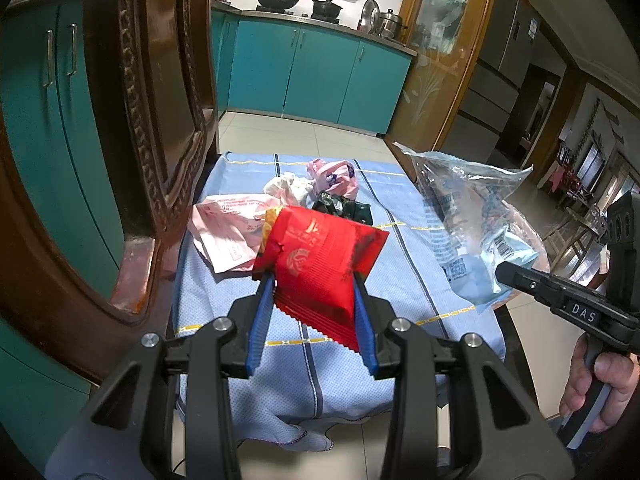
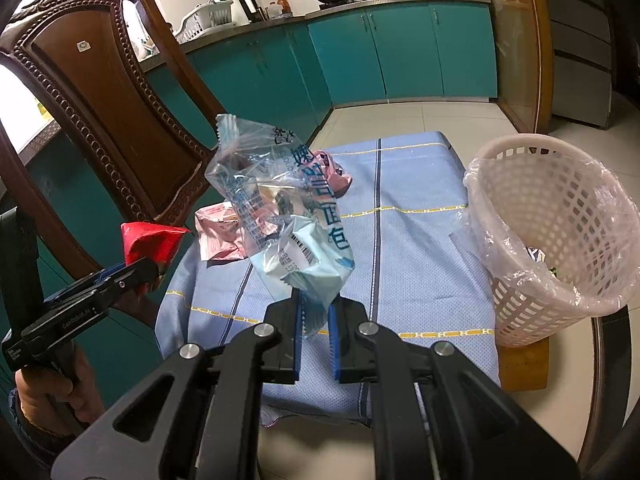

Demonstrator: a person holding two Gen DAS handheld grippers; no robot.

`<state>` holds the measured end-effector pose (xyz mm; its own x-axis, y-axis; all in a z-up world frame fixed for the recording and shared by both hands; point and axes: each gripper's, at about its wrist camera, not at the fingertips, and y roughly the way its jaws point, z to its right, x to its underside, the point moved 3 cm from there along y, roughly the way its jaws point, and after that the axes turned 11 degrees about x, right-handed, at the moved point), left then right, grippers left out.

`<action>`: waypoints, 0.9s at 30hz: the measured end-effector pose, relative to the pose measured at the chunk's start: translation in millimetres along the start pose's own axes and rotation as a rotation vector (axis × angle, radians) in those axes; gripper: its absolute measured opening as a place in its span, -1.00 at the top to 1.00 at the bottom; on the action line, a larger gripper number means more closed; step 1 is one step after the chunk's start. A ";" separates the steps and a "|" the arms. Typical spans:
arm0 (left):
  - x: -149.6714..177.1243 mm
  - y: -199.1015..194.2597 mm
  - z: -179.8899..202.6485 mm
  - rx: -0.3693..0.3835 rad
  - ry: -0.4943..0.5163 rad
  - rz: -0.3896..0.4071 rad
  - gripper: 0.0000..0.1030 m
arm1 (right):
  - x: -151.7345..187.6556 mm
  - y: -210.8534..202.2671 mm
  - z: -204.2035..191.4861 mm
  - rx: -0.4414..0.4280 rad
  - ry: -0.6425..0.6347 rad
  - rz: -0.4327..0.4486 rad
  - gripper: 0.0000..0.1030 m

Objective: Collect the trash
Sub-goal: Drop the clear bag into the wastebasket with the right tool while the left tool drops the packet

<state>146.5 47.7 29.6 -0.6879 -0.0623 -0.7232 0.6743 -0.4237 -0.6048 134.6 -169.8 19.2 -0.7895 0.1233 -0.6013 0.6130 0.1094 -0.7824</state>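
Chair: dark carved wood, at the left edge of the blue cloth.
Left gripper: blue pads clamped on the red wrapper, held up above the cloth's near-left part.
Pink wrapper: lying flat on the cloth, beyond the red one.
Trash pile: crumpled pink, white and dark green pieces at the cloth's far middle.
Right gripper: jaws closed tight on the lower edge of the clear and pale-blue bag, lifted over the cloth.
Basket: white, plastic-lined, standing at the cloth's right edge, some litter inside.
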 end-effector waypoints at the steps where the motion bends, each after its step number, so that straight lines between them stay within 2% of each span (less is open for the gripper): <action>1: 0.5 -0.1 0.3 0.001 0.000 -0.001 0.25 | 0.0 0.0 -0.2 0.001 -0.001 0.000 0.78; 7: 1.3 1.8 -0.3 0.002 0.002 -0.005 0.25 | -2.2 -3.4 3.3 0.001 0.008 0.016 0.78; 10: 2.0 2.8 0.4 0.005 0.007 -0.008 0.25 | -13.5 -15.9 18.6 0.021 0.038 0.070 0.78; 15: 3.3 4.6 0.2 0.001 0.009 -0.013 0.25 | -41.8 -39.2 88.1 0.151 0.166 0.198 0.77; 17: 3.3 6.0 0.9 0.001 0.011 -0.017 0.25 | -46.8 -34.5 121.4 0.196 0.233 0.199 0.71; 18: 3.4 7.1 1.8 -0.001 0.015 -0.019 0.25 | -48.0 -26.2 140.7 0.212 0.263 0.179 0.41; 19: 3.4 7.7 2.4 -0.001 0.017 -0.020 0.25 | -47.6 -18.1 154.3 0.239 0.277 0.146 -0.10; 20: 3.7 9.4 3.5 0.000 0.022 -0.023 0.25 | -46.4 -14.5 162.6 0.261 0.291 0.127 -0.21; 21: 4.1 11.2 5.0 0.003 0.027 -0.025 0.25 | -44.6 -16.8 173.9 0.285 0.329 0.133 -0.23; 23: 4.9 15.2 8.2 0.012 0.039 -0.033 0.25 | -43.8 -31.2 183.6 0.269 0.388 0.167 -0.29; 27: 2.1 26.6 27.1 0.037 0.074 -0.051 0.25 | -38.1 -86.2 196.3 0.253 0.531 0.374 -0.60</action>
<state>155.7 11.8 21.1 -0.6984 0.0268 -0.7152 0.6274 -0.4580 -0.6298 105.7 -377.6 77.7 -0.3653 0.5806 -0.7276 0.7641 -0.2595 -0.5907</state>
